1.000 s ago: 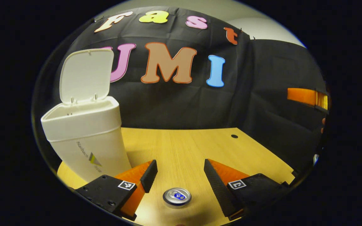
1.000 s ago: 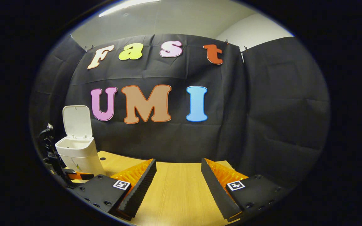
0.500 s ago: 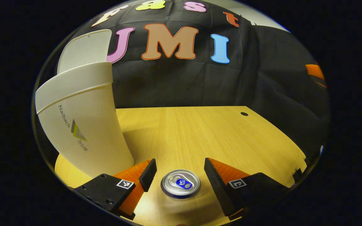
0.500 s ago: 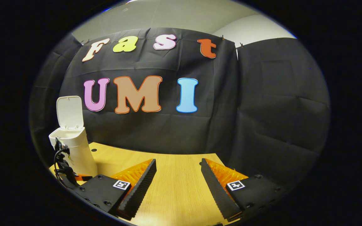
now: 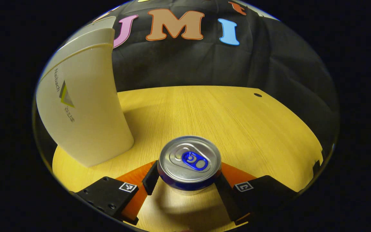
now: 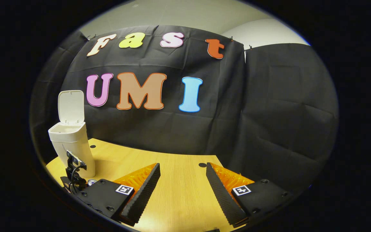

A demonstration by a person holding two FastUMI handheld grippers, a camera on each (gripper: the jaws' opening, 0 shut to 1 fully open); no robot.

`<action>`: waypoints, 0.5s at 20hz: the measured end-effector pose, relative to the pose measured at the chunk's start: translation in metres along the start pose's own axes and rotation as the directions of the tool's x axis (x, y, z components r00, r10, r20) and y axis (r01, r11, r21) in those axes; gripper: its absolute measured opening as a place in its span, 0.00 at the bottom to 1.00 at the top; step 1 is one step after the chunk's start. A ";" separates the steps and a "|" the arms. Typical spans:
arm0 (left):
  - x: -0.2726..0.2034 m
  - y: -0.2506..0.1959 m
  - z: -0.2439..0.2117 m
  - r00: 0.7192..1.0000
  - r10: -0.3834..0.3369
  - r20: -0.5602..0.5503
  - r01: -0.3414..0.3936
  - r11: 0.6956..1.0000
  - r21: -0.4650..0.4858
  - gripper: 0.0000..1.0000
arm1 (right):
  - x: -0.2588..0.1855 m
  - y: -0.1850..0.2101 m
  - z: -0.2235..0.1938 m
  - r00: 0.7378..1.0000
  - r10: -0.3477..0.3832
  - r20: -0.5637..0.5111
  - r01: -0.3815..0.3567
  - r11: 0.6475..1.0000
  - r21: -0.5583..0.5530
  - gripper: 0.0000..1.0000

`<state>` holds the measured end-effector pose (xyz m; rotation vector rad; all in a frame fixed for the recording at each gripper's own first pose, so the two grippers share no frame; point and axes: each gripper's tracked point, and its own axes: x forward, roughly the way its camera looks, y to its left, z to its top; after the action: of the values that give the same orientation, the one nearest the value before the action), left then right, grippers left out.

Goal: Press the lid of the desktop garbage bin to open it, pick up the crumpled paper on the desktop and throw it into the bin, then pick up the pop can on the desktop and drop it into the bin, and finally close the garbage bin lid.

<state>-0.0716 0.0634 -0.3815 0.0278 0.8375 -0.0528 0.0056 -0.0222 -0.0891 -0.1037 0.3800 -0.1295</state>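
A: Where is the pop can (image 5: pixel 189 162) relative to the garbage bin (image 5: pixel 83 106)?

B: It stands upright on the surface (image 5: pixel 224 119), just beside the bin's base, on the side away from the hinge as far as I can judge. The left hand-held gripper (image 5: pixel 185 181) straddles it low down: one finger on each flank, spread, with the can between them. Whether the pads already touch the can wall I cannot tell, since the can's top hides the contact.

A: Why come in so low?

B: My guess is that a grip around the body, below the rim, keeps the can vertical for the lift to the bin's mouth.

A: And the bin itself?

B: In the right gripper view the bin (image 6: pixel 72 141) has its lid (image 6: pixel 71 106) standing up, so the opening is ready. I see no crumpled paper on the surface near the bin, so that step looks done, though I cannot see inside.

A: The other hand-held gripper?

B: The right hand-held gripper (image 6: pixel 183 190) hangs well away from the bin, fingers wide apart, pinching nothing. It seems parked there to keep the path to the bin free
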 end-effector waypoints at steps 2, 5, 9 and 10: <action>0.001 0.001 0.001 1.000 0.004 0.003 -0.004 1.000 -0.011 0.95 | -0.002 -0.001 0.002 1.000 -0.002 0.001 0.002 1.000 -0.010 0.95; 0.001 0.001 0.008 0.999 0.002 0.037 -0.002 1.000 -0.007 0.80 | -0.002 0.000 0.002 1.000 0.007 0.009 -0.007 1.000 -0.016 0.95; -0.020 -0.006 0.055 0.990 -0.016 0.141 0.012 0.999 0.035 0.80 | 0.003 0.007 0.002 0.999 0.035 0.017 -0.035 0.999 -0.001 0.96; -0.028 -0.008 0.073 0.983 -0.029 0.180 0.021 0.999 0.045 0.80 | 0.005 0.010 0.002 0.999 0.045 0.021 -0.045 0.999 0.006 0.96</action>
<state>-0.0367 0.0531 -0.3120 0.0516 0.6556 -0.0956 0.0125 -0.0127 -0.0905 -0.0899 0.3611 -0.0851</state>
